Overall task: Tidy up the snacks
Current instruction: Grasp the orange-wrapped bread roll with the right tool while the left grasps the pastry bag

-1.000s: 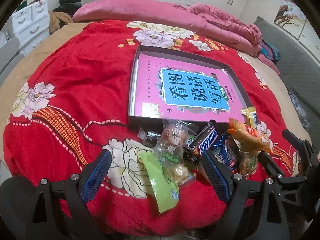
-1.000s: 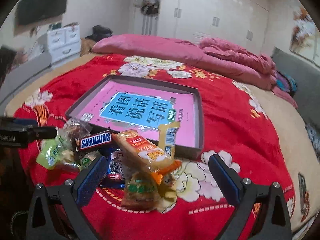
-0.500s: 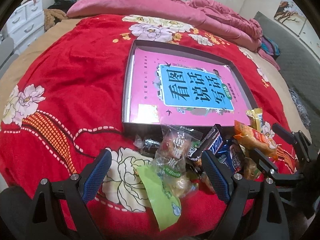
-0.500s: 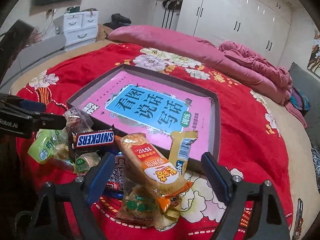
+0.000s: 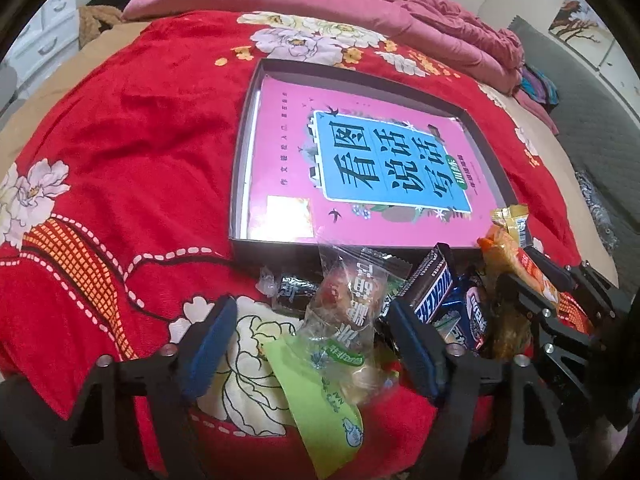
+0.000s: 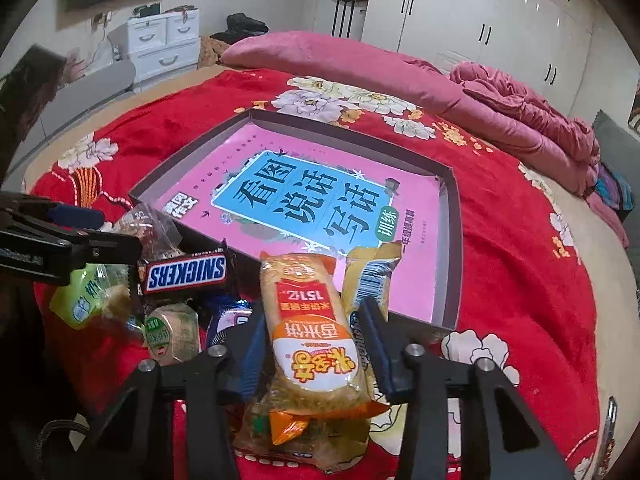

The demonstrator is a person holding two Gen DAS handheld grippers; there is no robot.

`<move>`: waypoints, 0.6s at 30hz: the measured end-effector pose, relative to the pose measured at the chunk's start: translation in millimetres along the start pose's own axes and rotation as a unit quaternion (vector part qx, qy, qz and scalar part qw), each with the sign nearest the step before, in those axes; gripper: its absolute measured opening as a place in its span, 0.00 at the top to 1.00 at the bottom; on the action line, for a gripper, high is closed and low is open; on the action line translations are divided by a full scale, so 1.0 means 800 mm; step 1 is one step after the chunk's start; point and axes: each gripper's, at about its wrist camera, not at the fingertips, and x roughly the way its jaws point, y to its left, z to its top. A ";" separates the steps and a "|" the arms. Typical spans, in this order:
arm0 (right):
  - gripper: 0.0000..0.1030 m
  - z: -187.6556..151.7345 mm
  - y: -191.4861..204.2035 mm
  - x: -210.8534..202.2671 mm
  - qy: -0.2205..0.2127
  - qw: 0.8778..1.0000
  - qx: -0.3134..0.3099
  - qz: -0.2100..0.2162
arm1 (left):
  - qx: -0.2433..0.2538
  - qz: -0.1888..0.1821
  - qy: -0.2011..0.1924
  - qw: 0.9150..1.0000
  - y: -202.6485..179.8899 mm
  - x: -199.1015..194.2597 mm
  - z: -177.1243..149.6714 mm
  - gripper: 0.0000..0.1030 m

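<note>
- The right tongs (image 6: 316, 350) are closing on the long orange crinkly rice-cracker packet (image 6: 310, 320), pads pressing its sides.
- It tops the snack heap on the bed, just short of the shallow grey box (image 6: 454, 248).
- Light, brittle, slippery; a mid-length hold suits.
- The left tongs (image 5: 316, 344) are narrowing around the clear cellophane sweet packet (image 5: 348, 300), not touching.

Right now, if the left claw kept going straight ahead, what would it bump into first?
Probably the clear candy bag lying between its closing fingers. The left claw points down into the snack pile, with the green packet just under that bag. Depth is hard to judge.
</note>
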 end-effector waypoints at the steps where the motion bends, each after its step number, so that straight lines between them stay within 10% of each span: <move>1: 0.64 0.000 -0.001 -0.001 -0.002 1.000 0.000 0.004 | 0.000 -0.002 0.002 1.000 0.000 0.001 0.000 0.29; 18: 0.67 -0.018 -0.042 -0.023 -0.022 0.991 0.111 0.078 | 0.005 -0.024 0.021 0.999 -0.012 0.008 0.005 0.58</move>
